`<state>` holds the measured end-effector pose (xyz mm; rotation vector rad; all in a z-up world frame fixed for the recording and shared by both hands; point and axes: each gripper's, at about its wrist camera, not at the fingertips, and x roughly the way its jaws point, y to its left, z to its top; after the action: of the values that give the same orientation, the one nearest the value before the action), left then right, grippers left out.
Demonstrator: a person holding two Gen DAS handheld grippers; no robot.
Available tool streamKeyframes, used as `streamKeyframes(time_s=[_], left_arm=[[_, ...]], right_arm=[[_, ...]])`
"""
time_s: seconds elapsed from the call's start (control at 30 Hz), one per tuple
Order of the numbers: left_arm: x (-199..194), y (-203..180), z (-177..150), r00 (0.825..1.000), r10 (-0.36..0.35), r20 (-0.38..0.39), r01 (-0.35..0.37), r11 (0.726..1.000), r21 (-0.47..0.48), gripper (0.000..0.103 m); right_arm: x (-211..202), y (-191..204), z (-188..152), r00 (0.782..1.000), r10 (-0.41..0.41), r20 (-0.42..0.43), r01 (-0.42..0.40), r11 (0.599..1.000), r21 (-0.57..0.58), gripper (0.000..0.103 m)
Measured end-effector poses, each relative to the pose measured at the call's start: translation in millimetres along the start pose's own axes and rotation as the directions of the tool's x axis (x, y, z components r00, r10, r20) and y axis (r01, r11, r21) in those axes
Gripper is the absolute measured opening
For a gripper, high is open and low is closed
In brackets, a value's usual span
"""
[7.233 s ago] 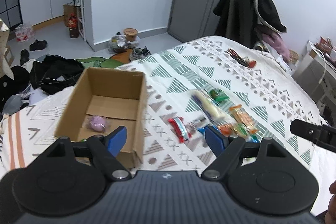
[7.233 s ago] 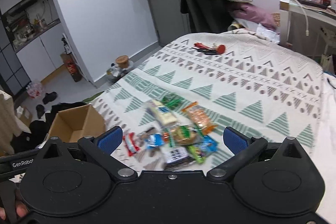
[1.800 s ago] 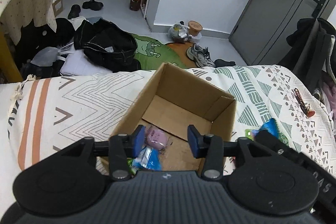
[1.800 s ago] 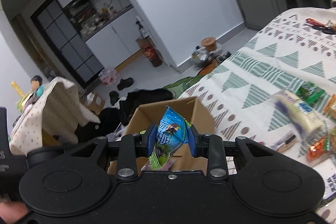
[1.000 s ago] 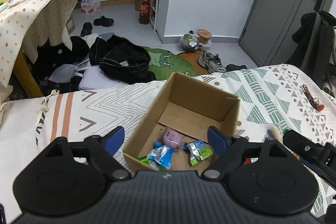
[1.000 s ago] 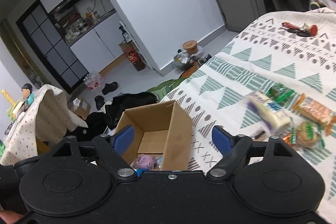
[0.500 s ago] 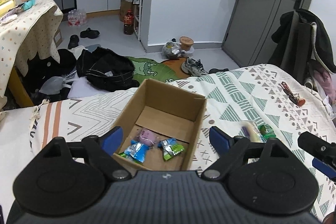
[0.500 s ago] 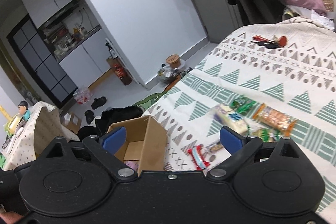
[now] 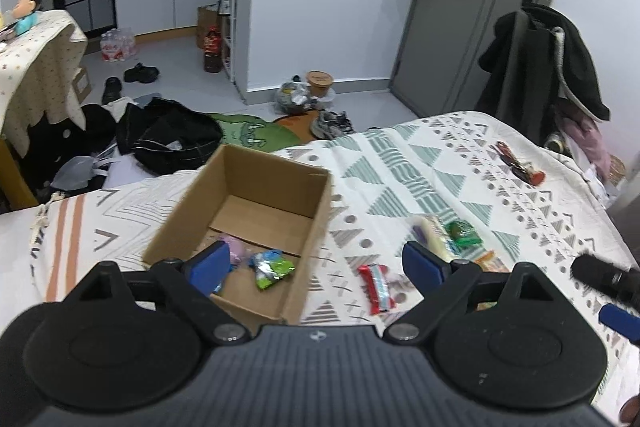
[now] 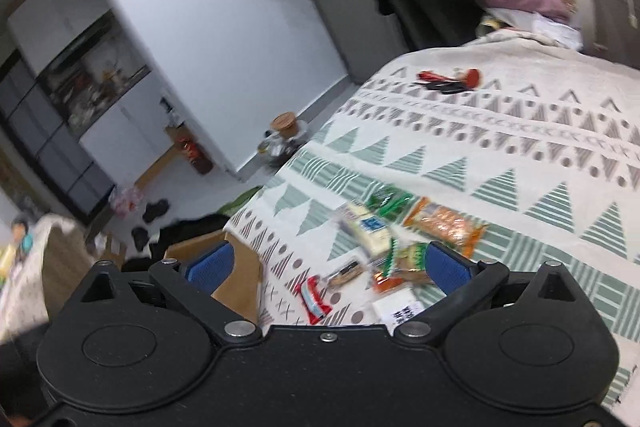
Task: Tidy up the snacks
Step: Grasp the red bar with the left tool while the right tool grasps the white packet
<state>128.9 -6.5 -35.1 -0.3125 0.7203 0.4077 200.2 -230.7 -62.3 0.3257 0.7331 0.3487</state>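
**A:** Where are the snacks right now?

**B:** Most lie in a loose cluster on a bed [image 9: 420, 163] covered with a patterned spread. In the right wrist view there is a red wrapped bar [image 10: 314, 297], a pale yellow packet with a blue label [image 10: 366, 227], a green packet [image 10: 388, 201], an orange cracker pack [image 10: 444, 223] and a white packet with a printed code [image 10: 398, 309]. They sit close together, some touching. A cardboard box [image 9: 316, 223] stands just left of the cluster, open at the top. It already holds a pink packet [image 9: 236, 247] and a blue and green packet [image 9: 272, 267].

**A:** And the claws?

**B:** The left claw [image 9: 316, 263] is spread wide and empty, hovering over the box's near right corner. The right claw [image 10: 326, 267] is also spread wide and empty, above the snack cluster. That view is blurred.

**A:** What does the next step seem to be?

**B:** Probably picking another snack to go in the box. The red bar lies a little apart at the near edge, so it looks the easiest. I would come down with one finger on each long side and close across its narrow width, clear of the neighbouring packets. Crinkly wrappers can slip, so pinch the body, not the sealed end.
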Motion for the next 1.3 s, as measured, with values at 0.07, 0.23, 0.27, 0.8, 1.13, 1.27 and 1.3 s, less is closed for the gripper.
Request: streamKeyframes(time_s=[0.07, 0.23, 0.27, 0.8, 1.13, 1.27, 1.3], left_arm=[[-1, -8, -3, 1.0, -0.021, -0.014, 0.021, 1.0, 0.004, 0.092], [-5, -26, -8, 0.996, -0.094, -0.007, 0.094, 0.994, 0.053, 0.092], [-4, -28, -10, 0.995, -0.1, -0.005, 0.1, 0.994, 0.051, 0.092], [50, -48, -34, 0.983, -0.152, -0.106, 0.155, 0.988, 0.023, 0.091], [98, -42, -46, 0.978, -0.143, -0.15, 0.144, 0.99, -0.006, 0.08], [120, -43, -51, 0.973, -0.15, -0.178, 0.15, 0.989, -0.015, 0.064], [125, -44, -52, 0.971, -0.152, -0.185, 0.151, 0.988, -0.017, 0.063]], right_arm=[[-7, -7, 4, 1.0, 0.004, 0.019, -0.004, 1.0, 0.002, 0.103], [-18, -27, 3, 0.999, -0.024, 0.026, 0.023, 0.999, 0.022, 0.103], [-20, -30, 3, 1.0, -0.019, 0.022, 0.019, 1.0, 0.024, 0.103], [25, -65, -16, 0.995, -0.031, -0.09, 0.038, 0.997, 0.069, 0.099], [58, -64, -30, 0.983, -0.031, -0.179, 0.039, 0.998, 0.04, 0.092], [71, -61, -37, 0.975, -0.047, -0.217, 0.049, 0.999, 0.005, 0.089], [74, -61, -38, 0.973, -0.05, -0.227, 0.052, 0.999, -0.001, 0.089]])
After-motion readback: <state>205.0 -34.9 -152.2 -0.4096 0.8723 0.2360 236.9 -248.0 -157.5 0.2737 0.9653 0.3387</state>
